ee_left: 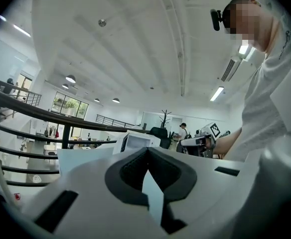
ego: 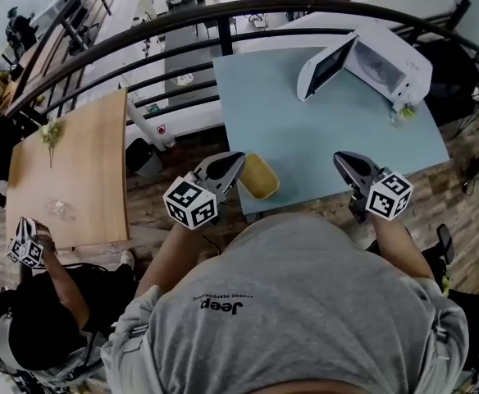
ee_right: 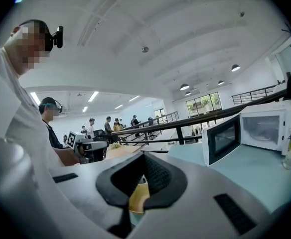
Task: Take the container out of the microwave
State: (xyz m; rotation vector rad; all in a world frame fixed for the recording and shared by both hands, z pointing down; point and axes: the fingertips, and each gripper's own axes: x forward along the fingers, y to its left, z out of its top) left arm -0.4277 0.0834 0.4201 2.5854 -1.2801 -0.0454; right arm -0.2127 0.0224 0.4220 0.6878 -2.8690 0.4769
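The left gripper (ee_left: pixel 147 152) had its jaws closed on nothing, and the right gripper (ee_right: pixel 143 156) was likewise closed and empty. Between them, just beside the left one, a yellow container (ego: pixel 257 176) sat out on the pale blue table (ego: pixel 305 134), at its seven o'clock edge. The white microwave (ego: pixel 385 60) stood well apart at the table's one o'clock corner, with its door (ego: pixel 326 66) open.

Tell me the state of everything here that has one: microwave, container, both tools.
Microwave: door open wide, cavity looks empty.
Yellow container: upright on the blue table near its front edge, not gripped.
Left tool: shut, holding nothing.
Right tool: shut, holding nothing.
Small bottle: standing upright beside the microwave.
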